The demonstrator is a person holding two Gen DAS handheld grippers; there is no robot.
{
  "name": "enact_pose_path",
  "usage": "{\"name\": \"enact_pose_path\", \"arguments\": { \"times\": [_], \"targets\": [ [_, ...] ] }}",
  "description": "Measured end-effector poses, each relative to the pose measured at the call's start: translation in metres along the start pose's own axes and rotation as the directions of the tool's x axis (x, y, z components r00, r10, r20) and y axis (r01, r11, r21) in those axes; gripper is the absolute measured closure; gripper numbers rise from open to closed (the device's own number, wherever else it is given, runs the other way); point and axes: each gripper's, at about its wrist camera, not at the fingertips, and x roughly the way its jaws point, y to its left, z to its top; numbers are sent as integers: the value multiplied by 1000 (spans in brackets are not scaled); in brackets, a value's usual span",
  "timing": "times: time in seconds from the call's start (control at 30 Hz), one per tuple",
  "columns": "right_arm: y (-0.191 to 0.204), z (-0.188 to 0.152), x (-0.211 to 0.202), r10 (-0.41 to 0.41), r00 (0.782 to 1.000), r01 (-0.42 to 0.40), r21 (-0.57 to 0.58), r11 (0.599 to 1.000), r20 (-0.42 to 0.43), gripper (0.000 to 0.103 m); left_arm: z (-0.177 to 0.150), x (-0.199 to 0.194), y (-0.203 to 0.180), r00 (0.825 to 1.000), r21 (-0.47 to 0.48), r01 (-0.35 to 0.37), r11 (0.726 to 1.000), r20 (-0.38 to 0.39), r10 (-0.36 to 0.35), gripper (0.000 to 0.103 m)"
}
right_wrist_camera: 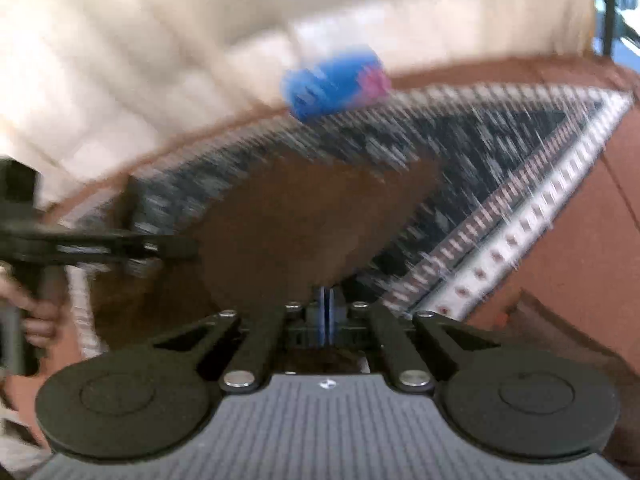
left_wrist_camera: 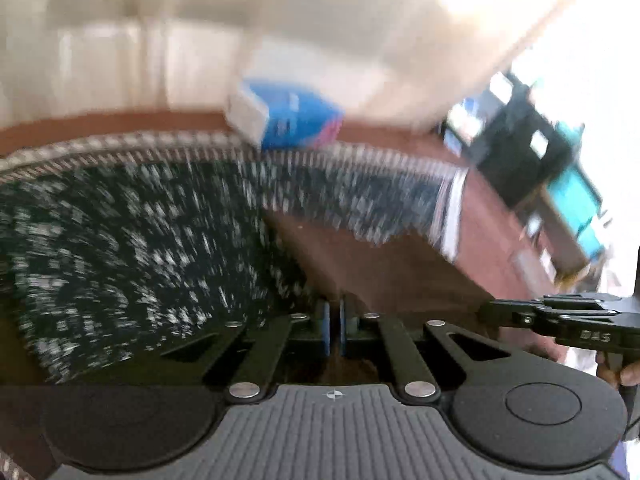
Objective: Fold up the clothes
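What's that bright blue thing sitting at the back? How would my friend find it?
Start at the big brown table with the dark speckled cloth spread over it. Follow the cloth to its far edge, near the cream sofa behind. There sits a small box, blurry here; it is the only bright blue thing on the table, with a pink patch at one end.

Bare tabletop between the two tongs; a box blocks the far edge.

The patterned cloth (right_wrist_camera: 500, 184) arches over a patch of bare brown tabletop (right_wrist_camera: 300, 220), open between the left tongs (left_wrist_camera: 335, 330) and right tongs (right_wrist_camera: 327, 314), both shut on the cloth's near edge. At the far edge a blue box (left_wrist_camera: 292, 120) stands touching the cloth's border, with a cream sofa (right_wrist_camera: 140, 60) just beyond. Dark furniture (left_wrist_camera: 520, 152) stands off the right edge in the left wrist view.
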Motion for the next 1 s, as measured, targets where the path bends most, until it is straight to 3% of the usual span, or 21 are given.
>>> {"name": "enact_pose_path", "arguments": {
  "times": [0.1, 0.17, 0.33, 0.5, 0.57, 0.7, 0.87, 0.93, 1.0],
  "targets": [
    [34, 21, -45, 96, 992, -89, -88, 992, 78, 101, -3, -66, -9, 990, -51, -7, 999, 141, 14, 103],
    [60, 38, -76, 166, 977, -143, -170, 975, 131, 101, -5, -110, -15, 971, -80, -11, 997, 236, 30, 103],
    [112, 78, -131, 343, 910, -250, -351, 902, 233, 101, 5, -207, -36, 894, -112, -68, 991, 434, 111, 103],
    [150, 121, -144, 433, 857, -260, -488, 833, 281, 101, 38, -245, -48, 820, -116, -169, 979, 535, 205, 103],
    [158, 138, -134, 439, 852, -258, -501, 826, 286, 101, 53, -241, -44, 809, -138, -190, 972, 540, 234, 103],
    [167, 168, -96, 401, 870, -236, -475, 848, 285, 101, 87, -211, -9, 811, -233, -185, 955, 513, 282, 103],
    [177, 209, -38, 311, 899, -162, -424, 891, 308, 101, 134, -165, 39, 814, -280, -208, 937, 482, 325, 103],
    [178, 228, -3, 246, 919, -116, -388, 915, 307, 101, 153, -131, 62, 831, -282, -240, 929, 434, 347, 102],
    [177, 241, 41, 168, 940, -57, -348, 936, 297, 94, 167, -91, 91, 858, -294, -270, 917, 359, 368, 78]
  ]
}}
